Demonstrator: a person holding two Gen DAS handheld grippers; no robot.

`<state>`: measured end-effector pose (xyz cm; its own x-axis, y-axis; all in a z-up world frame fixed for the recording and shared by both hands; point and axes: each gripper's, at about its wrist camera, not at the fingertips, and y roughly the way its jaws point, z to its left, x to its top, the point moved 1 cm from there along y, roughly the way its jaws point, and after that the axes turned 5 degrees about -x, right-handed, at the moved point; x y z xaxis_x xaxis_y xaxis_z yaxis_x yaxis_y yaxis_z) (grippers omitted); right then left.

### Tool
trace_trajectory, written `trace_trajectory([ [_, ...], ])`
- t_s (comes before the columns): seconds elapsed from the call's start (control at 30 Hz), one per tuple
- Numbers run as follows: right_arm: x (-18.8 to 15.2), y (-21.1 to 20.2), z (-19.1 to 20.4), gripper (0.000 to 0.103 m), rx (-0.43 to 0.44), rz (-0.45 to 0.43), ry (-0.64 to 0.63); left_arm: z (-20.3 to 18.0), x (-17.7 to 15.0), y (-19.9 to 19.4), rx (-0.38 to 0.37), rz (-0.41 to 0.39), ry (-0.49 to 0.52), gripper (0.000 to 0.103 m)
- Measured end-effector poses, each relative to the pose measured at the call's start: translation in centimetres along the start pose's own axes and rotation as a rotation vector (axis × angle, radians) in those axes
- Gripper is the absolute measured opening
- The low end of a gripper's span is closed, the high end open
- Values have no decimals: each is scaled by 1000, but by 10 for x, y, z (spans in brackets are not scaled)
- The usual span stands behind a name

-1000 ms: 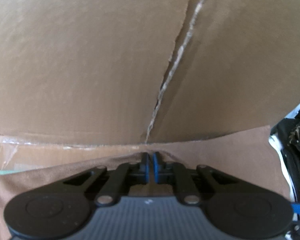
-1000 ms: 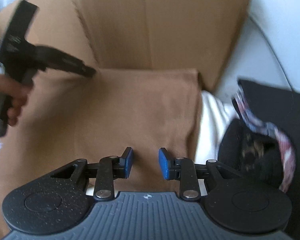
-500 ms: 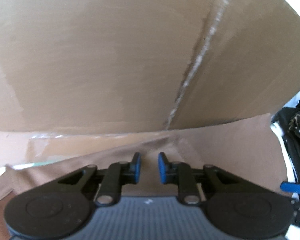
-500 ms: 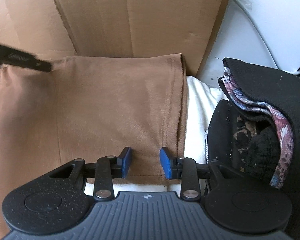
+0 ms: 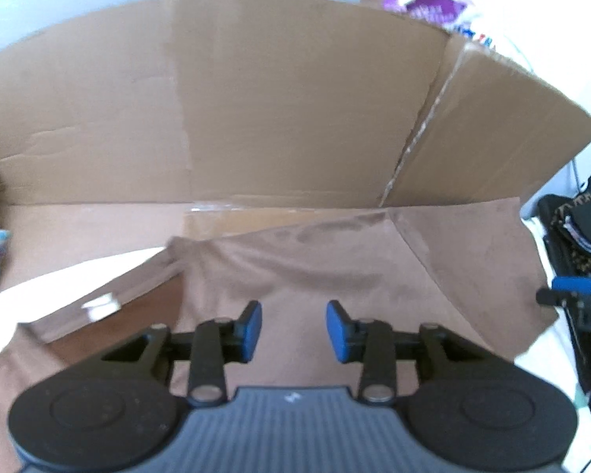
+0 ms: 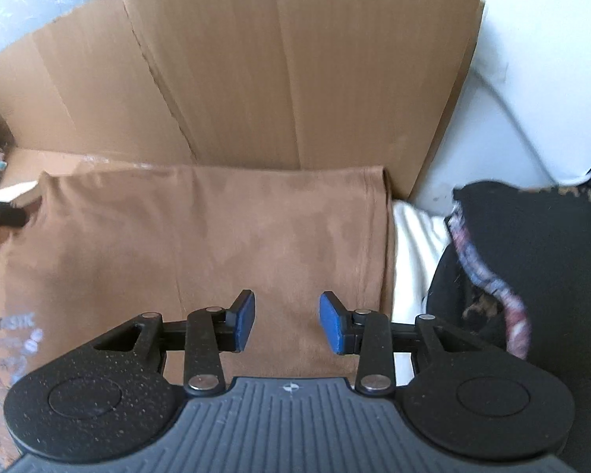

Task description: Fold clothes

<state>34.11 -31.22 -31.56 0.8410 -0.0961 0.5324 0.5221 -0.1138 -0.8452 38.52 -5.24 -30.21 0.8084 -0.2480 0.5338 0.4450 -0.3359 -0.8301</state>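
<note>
Hovering over the brown shirt [image 5: 335, 268], the left gripper [image 5: 293, 329] had just been opening, empty; the right gripper [image 6: 287, 321] likewise, apparently releasing a finished fold.

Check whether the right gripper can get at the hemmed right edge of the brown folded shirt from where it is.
Probably yes. The right gripper is open and empty above the brown folded shirt, whose hemmed edge lies bare just right of it. The black patterned clothes pile sits further right, apart from the hem.
</note>
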Motion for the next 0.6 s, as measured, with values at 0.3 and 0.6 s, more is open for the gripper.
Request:
trace_trajectory([
  [0.3, 17, -58, 5, 51, 19, -16, -11, 23, -4, -90, 74, -39, -71, 51],
  [0.6, 38, -145, -3, 71, 88, -18, 47, 23, -13, -183, 123, -61, -117, 59],
])
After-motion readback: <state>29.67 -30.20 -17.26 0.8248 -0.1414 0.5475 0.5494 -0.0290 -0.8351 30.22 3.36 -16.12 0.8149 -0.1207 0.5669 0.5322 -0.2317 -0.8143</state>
